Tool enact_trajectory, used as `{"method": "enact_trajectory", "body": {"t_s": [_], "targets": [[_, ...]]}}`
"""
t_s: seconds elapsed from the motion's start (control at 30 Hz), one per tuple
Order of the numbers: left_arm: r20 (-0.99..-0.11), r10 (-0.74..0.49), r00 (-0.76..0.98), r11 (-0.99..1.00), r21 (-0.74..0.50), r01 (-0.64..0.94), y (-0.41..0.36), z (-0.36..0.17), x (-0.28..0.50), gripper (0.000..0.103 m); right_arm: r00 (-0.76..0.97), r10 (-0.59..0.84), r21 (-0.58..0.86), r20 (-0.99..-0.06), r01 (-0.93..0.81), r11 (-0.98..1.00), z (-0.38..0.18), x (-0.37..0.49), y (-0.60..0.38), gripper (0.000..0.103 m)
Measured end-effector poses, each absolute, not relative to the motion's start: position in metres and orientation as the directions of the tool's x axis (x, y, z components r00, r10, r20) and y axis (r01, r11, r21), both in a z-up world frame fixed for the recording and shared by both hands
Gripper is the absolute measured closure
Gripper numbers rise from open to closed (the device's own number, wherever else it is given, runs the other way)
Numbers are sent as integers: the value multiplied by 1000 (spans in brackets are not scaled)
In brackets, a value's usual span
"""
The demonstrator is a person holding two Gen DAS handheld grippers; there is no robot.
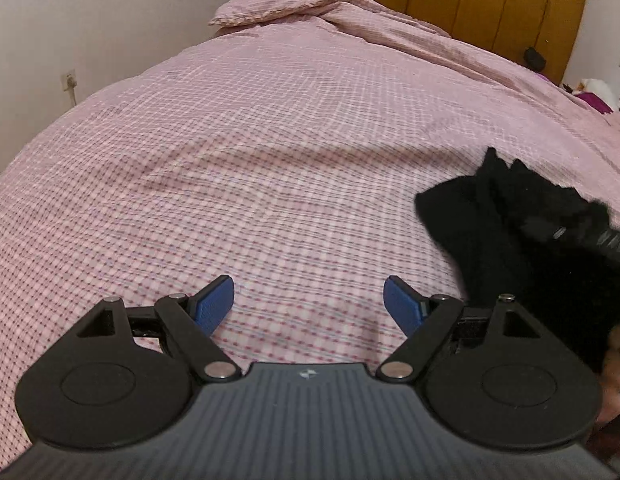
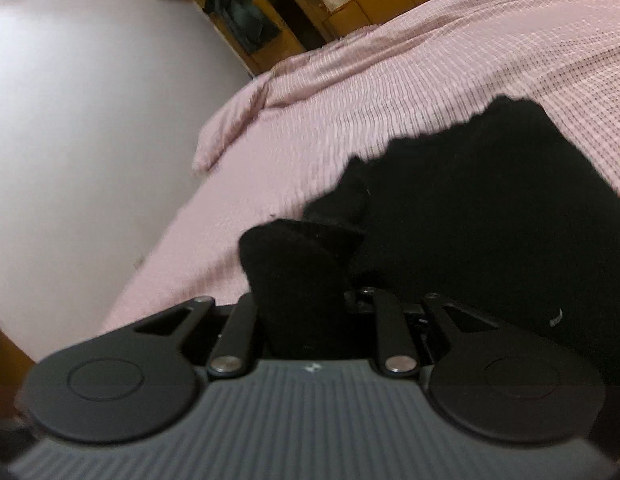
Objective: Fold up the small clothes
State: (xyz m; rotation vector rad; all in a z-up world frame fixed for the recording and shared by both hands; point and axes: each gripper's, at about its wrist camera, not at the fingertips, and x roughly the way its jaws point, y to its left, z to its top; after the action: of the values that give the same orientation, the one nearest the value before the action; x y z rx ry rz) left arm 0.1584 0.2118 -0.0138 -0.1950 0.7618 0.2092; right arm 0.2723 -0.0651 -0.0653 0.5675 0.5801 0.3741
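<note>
A black garment point(image 2: 490, 216) lies bunched on the pink checked bedspread point(image 2: 390, 80). A fold of it rises between the arms of my right gripper point(image 2: 305, 304), which is shut on the cloth; the fingertips are hidden under the fabric. In the left wrist view the same black garment point(image 1: 510, 240) shows at the right edge, with part of the other gripper's body over it. My left gripper point(image 1: 308, 304) hangs open above bare bedspread point(image 1: 269, 140), its blue pads point(image 1: 213, 304) wide apart with nothing between them, left of the garment.
A rumpled pink duvet and pillow point(image 1: 277, 4) lie at the far end of the bed. A wooden wardrobe point(image 1: 490, 0) stands behind. A white wall point(image 1: 89, 20) with a socket runs along the left. A person's hand point(image 1: 614, 380) shows at the right edge.
</note>
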Motion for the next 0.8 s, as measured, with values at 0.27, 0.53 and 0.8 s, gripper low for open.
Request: {"method": "enact_trajectory", "body": {"t_s": [0.27, 0.53, 0.8], "targets": [[-690, 138, 711, 941, -132, -311, 231, -7, 152, 18, 792, 500, 413, -351, -348, 842, -44, 243, -12, 84], [-662, 120, 740, 951, -138, -277, 220, 17, 156, 18, 748, 538, 391, -389, -394, 832, -48, 224, 2, 59], [-638, 66, 767, 961, -166, -221, 194, 33, 155, 18, 698, 633, 537, -335, -411, 737, -21, 211, -48, 58]]}}
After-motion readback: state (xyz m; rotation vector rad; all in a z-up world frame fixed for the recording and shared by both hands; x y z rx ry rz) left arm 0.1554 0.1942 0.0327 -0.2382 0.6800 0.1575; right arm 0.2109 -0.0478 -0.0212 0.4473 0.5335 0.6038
